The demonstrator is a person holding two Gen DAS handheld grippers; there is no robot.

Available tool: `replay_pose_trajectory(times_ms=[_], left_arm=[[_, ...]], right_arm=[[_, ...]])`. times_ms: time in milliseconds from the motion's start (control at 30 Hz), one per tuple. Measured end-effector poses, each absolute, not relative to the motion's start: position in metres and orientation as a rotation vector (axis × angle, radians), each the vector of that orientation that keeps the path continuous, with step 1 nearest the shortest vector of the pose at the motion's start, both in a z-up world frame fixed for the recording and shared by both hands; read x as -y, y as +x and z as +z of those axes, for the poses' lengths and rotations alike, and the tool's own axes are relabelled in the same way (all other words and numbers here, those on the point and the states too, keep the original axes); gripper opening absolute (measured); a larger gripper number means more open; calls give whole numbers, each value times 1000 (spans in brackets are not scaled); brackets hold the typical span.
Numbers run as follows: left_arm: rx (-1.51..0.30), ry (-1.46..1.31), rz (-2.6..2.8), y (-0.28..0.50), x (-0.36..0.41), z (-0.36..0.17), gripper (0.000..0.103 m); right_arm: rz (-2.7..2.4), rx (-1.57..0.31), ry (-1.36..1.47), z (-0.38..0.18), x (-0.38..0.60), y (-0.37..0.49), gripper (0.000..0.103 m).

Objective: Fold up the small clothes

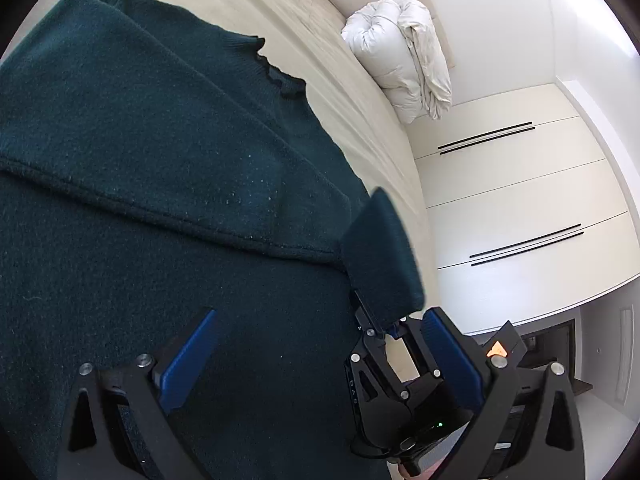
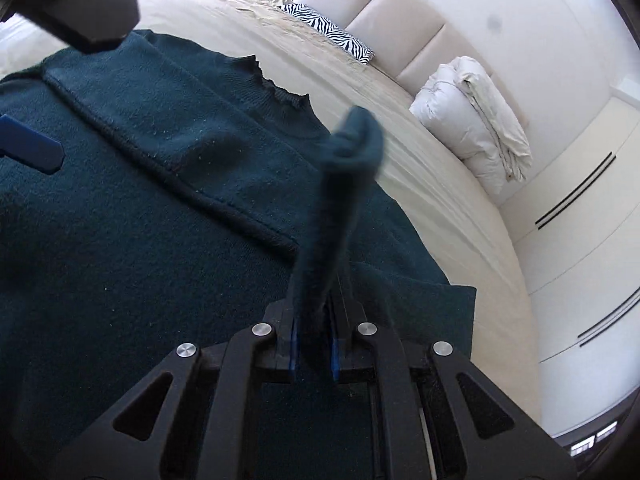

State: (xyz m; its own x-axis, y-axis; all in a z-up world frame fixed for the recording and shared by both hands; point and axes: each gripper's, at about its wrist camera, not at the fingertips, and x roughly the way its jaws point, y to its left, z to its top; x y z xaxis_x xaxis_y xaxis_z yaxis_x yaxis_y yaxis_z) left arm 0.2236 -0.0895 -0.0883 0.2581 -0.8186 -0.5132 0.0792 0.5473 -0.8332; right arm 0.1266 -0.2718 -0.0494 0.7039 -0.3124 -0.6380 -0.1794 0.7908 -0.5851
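Observation:
A dark green knit sweater point(image 1: 160, 140) lies flat on a cream bed, its ruffled collar point(image 1: 280, 76) toward the headboard and one sleeve folded across the body. My left gripper point(image 1: 320, 360) is open above the sweater and holds nothing. My right gripper point(image 2: 314, 344) is shut on a fold of the sweater's edge point(image 2: 340, 184) and lifts it off the bed. The right gripper also shows in the left wrist view point(image 1: 380, 328), with the pinched fabric point(image 1: 380, 252) standing above it. The sweater fills most of the right wrist view point(image 2: 140, 200).
The cream bed point(image 1: 360, 120) extends past the sweater. A rolled white duvet point(image 1: 400, 56) lies near the padded headboard point(image 2: 380, 12). A zebra-print pillow point(image 2: 332, 38) sits by the headboard. White wardrobe doors point(image 1: 520, 200) stand beside the bed.

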Motion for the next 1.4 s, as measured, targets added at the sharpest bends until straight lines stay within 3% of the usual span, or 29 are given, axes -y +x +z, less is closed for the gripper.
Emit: replay_pose_trajectory(times_ms=[200, 400, 467, 500, 567, 600, 733, 833, 867, 900, 967, 1167, 1400], left_arm=[[-1223, -845, -735, 232, 108, -104, 103], [-1269, -826, -707, 237, 134, -108, 102], [-1287, -846, -698, 239, 142, -111, 97], [-1292, -843, -698, 240, 148, -111, 93], [-1319, -825, -717, 240, 160, -113, 70], [-1335, -824, -731, 239, 166, -115, 66], [-1340, -833, -738, 240, 173, -120, 23], [-1307, -819, -725, 246, 164, -112, 9], [-1296, -804, -729, 249, 161, -107, 9], [-1284, -785, -740, 251, 157, -101, 8], [-1244, -717, -746, 256, 148, -86, 8], [-1107, -538, -744, 270, 112, -28, 8], [-947, -239, -810, 263, 142, 41, 8]], right_arm=[[-56, -797, -691, -58, 271, 122, 10], [-12, -850, -483, -54, 297, 113, 12], [-3, -874, -367, -52, 310, 112, 12], [2, -880, -310, -50, 316, 111, 12], [6, -888, -213, -45, 326, 111, 12], [9, -890, -173, -43, 330, 111, 12], [17, -898, -101, -39, 338, 106, 13], [63, -910, -97, -38, 339, 97, 25], [84, -912, -88, -38, 341, 93, 37], [99, -907, -72, -36, 344, 89, 56], [123, -864, -19, -29, 352, 75, 65], [144, -863, 274, -20, 408, 59, 65], [118, -903, 472, -51, 435, 65, 65]])
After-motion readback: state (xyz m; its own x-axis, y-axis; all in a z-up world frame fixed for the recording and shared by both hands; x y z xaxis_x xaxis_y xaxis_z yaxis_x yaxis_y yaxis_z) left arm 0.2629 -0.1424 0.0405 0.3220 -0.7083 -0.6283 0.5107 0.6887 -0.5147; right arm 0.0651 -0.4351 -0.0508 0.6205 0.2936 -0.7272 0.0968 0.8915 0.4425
